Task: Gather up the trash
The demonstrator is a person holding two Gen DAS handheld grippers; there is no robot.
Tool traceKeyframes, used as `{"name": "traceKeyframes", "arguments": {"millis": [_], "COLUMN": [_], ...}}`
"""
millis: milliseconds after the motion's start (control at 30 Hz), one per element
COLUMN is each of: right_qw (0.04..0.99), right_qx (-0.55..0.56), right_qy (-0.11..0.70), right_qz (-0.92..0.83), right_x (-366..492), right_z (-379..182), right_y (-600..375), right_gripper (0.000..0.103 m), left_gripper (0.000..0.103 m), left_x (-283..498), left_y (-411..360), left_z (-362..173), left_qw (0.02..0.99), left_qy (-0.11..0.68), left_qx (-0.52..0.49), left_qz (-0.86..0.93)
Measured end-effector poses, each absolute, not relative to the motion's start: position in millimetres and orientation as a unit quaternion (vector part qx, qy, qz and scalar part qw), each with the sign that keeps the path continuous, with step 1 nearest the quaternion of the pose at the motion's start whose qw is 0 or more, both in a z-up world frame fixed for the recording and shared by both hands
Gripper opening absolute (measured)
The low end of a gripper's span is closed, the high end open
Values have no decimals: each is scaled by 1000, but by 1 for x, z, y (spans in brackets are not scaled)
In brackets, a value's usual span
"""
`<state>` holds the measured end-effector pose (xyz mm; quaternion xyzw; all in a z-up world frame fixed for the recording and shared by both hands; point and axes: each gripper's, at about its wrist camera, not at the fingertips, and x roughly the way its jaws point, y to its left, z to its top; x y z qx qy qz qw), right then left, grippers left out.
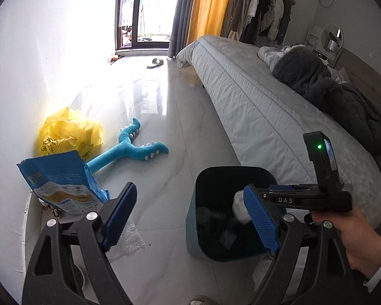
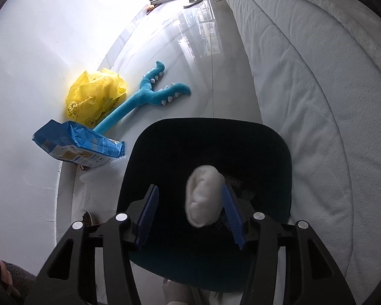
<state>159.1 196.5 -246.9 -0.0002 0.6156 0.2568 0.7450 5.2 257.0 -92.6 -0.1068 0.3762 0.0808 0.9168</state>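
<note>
Your right gripper (image 2: 190, 216) hangs nose-down over the mouth of the bin (image 2: 279, 157), jaws parted; the white wad (image 2: 204, 198) lies against the right pad only, a clear gap to the left pad, so judge it released, not clamped, and placed here so it falls inside the rim. Your left gripper (image 1: 188, 218) stands wide and empty, beside the bin on the wall side. Outward: the bin sits on the floor just beside the bed (image 2: 317, 89), so there's little room on that flank. Toward the wall lie the blue packet (image 2: 76, 145), bubble wrap (image 2: 106, 172), yellow bag (image 2: 94, 96) and a blue plush toy (image 2: 144, 96); open floor runs beyond.
</note>
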Motion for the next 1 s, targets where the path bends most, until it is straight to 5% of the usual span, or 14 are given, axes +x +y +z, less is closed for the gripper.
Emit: {"name": "traceKeyframes", "arguments": {"millis": [267, 400, 667, 1000], "right_qw": [764, 792, 841, 902], "right_qx": [-19, -32, -25, -54], "right_qy": [591, 544, 470, 355], "right_qz": [258, 274, 266, 238], "right_x": [154, 146, 130, 93], "right_z": [-223, -183, -118, -28], "right_y": [191, 181, 121, 37], "right_gripper": [72, 87, 98, 100], "left_gripper": [92, 94, 98, 99], "left_x": [-5, -12, -28, -35], "left_y": [242, 223, 198, 158], "left_z": [-57, -40, 8, 15], "left_qw": [934, 938, 953, 964], "left_qy": [329, 321, 271, 246], "left_qx": [-101, -95, -96, -59], "left_qz": [96, 92, 91, 82]}}
